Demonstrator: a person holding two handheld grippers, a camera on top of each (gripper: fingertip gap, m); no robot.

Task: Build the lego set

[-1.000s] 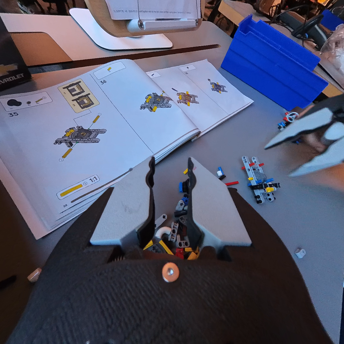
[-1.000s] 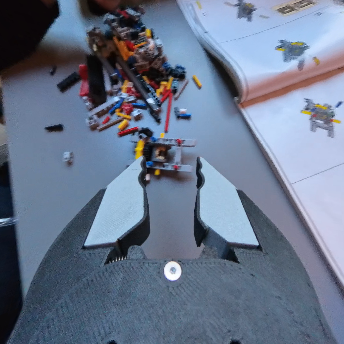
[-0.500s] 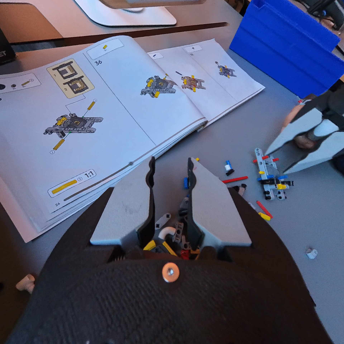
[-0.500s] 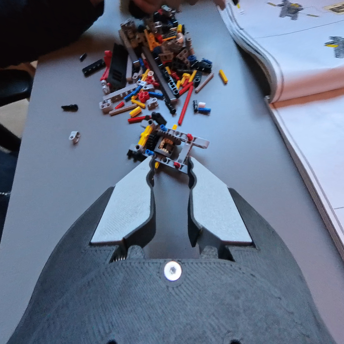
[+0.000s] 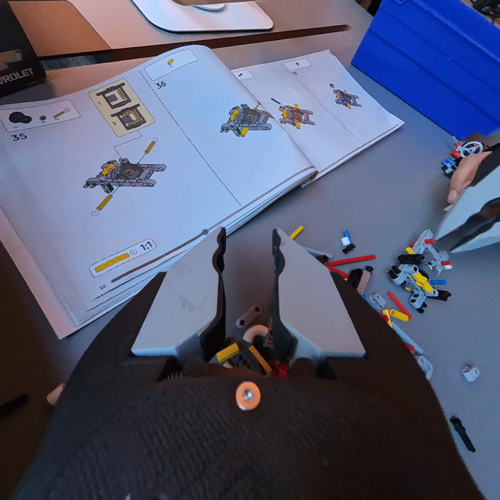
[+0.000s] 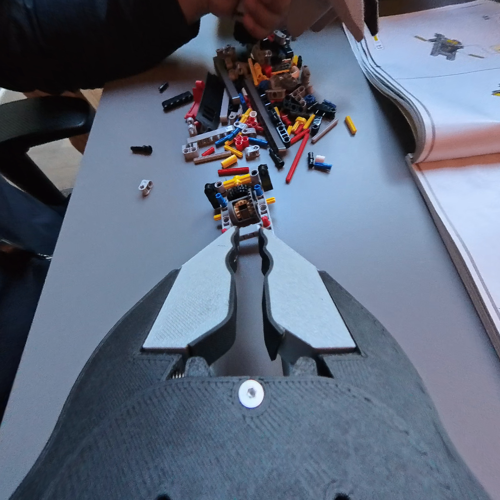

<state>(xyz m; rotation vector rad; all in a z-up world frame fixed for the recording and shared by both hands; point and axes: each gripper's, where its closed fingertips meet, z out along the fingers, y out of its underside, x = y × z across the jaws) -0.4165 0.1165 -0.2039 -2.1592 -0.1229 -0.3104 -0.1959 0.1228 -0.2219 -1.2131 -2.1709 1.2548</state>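
my right jaws [image 6: 248,234] have narrowed from wide spread and now pinch the near grey end of the model [image 6: 241,206], which sits on the worktop [image 6: 351,243] just short of the brick pile [image 6: 265,108]. the model has turned end-on to me. so the grip looks made, lift not yet. my left jaws [image 5: 247,238] stay spread with nothing between them, hovering by the booklet [image 5: 189,151] edge, over the same pile.

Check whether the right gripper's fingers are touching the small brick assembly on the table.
Cannot tell. In the right wrist view the fingertips meet the brick assembly's near edge, but contact isn't plain.
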